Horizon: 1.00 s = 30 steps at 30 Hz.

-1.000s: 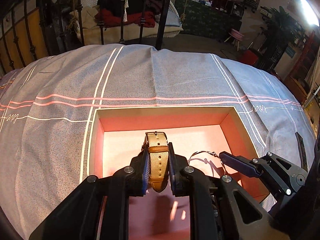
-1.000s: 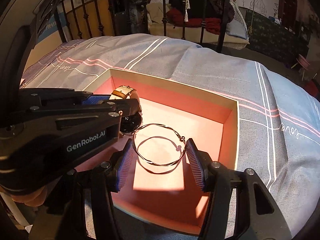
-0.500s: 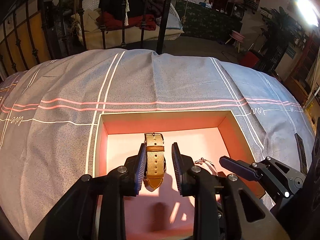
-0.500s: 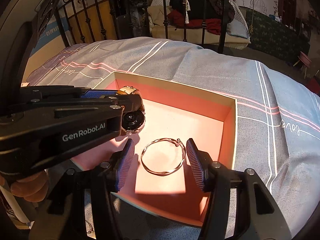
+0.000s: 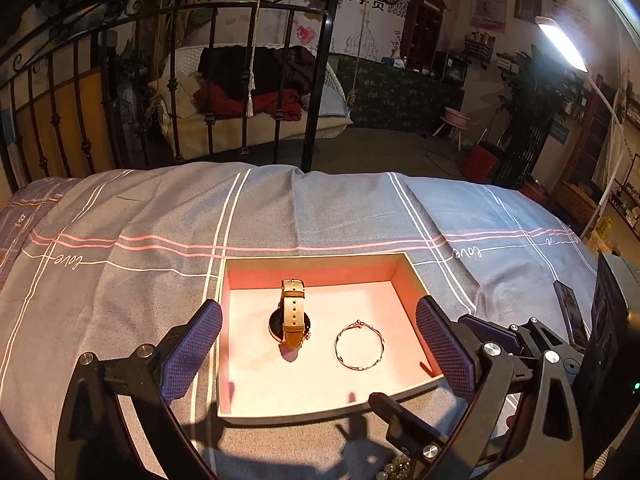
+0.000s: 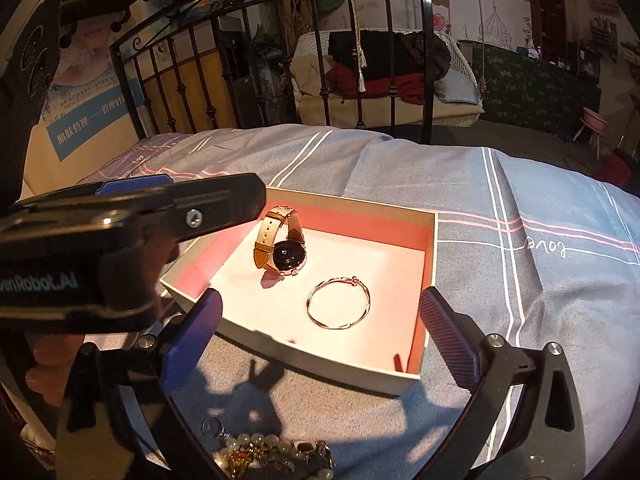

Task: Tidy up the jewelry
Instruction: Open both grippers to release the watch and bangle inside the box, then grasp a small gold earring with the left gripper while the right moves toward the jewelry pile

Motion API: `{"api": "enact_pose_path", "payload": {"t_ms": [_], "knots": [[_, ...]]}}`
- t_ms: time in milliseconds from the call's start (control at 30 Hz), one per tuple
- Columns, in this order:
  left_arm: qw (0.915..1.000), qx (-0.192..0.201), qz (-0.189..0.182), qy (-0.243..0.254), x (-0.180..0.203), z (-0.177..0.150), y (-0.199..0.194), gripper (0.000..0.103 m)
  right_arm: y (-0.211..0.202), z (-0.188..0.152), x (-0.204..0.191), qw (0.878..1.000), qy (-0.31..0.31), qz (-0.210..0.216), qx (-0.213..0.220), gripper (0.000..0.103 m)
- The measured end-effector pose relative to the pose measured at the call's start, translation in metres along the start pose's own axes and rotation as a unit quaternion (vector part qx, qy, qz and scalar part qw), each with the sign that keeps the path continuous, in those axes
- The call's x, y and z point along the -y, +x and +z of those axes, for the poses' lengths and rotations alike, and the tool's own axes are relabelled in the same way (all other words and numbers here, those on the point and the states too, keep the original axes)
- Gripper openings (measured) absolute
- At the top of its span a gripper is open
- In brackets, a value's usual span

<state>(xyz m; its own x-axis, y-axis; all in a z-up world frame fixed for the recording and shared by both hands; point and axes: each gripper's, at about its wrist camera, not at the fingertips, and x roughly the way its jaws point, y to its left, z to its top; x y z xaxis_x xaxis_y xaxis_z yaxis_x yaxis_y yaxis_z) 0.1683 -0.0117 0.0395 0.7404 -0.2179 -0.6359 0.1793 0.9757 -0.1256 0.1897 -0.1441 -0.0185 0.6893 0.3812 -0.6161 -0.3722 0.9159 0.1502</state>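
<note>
A shallow box with a pink inside (image 5: 312,258) (image 6: 304,360) lies on the grey striped bedspread. In it rests a watch with a tan strap (image 5: 292,316) (image 6: 280,246), its strap arching up over the dark dial. To its right a thin metal bracelet (image 5: 359,346) (image 6: 339,302) lies flat. My left gripper (image 5: 319,306) hovers above the box's near edge, jaws opening wide, nothing between the pads. My right gripper (image 6: 320,296) hangs over the near right side, jaws opening too, gripping nothing. One of the left gripper's fingers (image 6: 224,204) reaches in from the left.
A pile of beaded jewelry (image 6: 272,456) (image 5: 394,470) lies on the bedspread just in front of the box. A dark phone (image 5: 570,312) lies to the right. A black iron bed rail (image 5: 316,92) stands past the bed's far edge. A hand (image 6: 44,360) holds the left gripper.
Both grippers let go, opened wide and drew back and up from the box. The watch and the bracelet now lie free on the box floor.
</note>
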Motion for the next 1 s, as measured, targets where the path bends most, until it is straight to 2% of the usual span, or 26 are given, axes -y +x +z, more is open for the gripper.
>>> {"api": "enact_pose_path", "payload": {"t_ms": [100,300,433,600,700,767,900,1000], "knots": [[0.9999,0.005,0.005,0.010,0.003,-0.015,-0.012,0.096,-0.014,-0.013,0.001,1.000,0.004,-0.018,0.010,0.097],[0.9997,0.002,0.021,-0.011,-0.009,-0.056,-0.028,0.096,-0.039,-0.053,0.018,0.998,0.036,-0.051,0.018,0.097],[0.9992,-0.014,0.033,-0.016,-0.020,-0.091,-0.028,0.096,-0.052,-0.082,0.030,0.996,0.069,-0.046,0.016,0.097],[0.9983,-0.029,0.037,-0.035,-0.034,-0.125,-0.028,0.096,-0.062,-0.101,0.032,0.996,0.079,-0.042,0.023,0.097],[0.9981,-0.039,0.033,-0.034,-0.037,-0.132,-0.028,0.096,-0.063,-0.110,0.031,0.996,0.078,-0.038,0.023,0.089],[0.9976,-0.045,0.045,-0.025,-0.036,-0.132,-0.025,0.096,-0.061,-0.115,0.032,0.996,0.078,-0.035,0.016,0.085],[0.9982,-0.052,0.028,-0.015,-0.035,-0.131,-0.023,0.094,-0.061,-0.120,0.030,0.996,0.078,-0.038,0.013,0.084],[0.9981,-0.059,0.016,-0.011,-0.035,-0.130,-0.022,0.088,-0.064,-0.121,0.030,0.996,0.078,-0.033,0.016,0.084]]}}
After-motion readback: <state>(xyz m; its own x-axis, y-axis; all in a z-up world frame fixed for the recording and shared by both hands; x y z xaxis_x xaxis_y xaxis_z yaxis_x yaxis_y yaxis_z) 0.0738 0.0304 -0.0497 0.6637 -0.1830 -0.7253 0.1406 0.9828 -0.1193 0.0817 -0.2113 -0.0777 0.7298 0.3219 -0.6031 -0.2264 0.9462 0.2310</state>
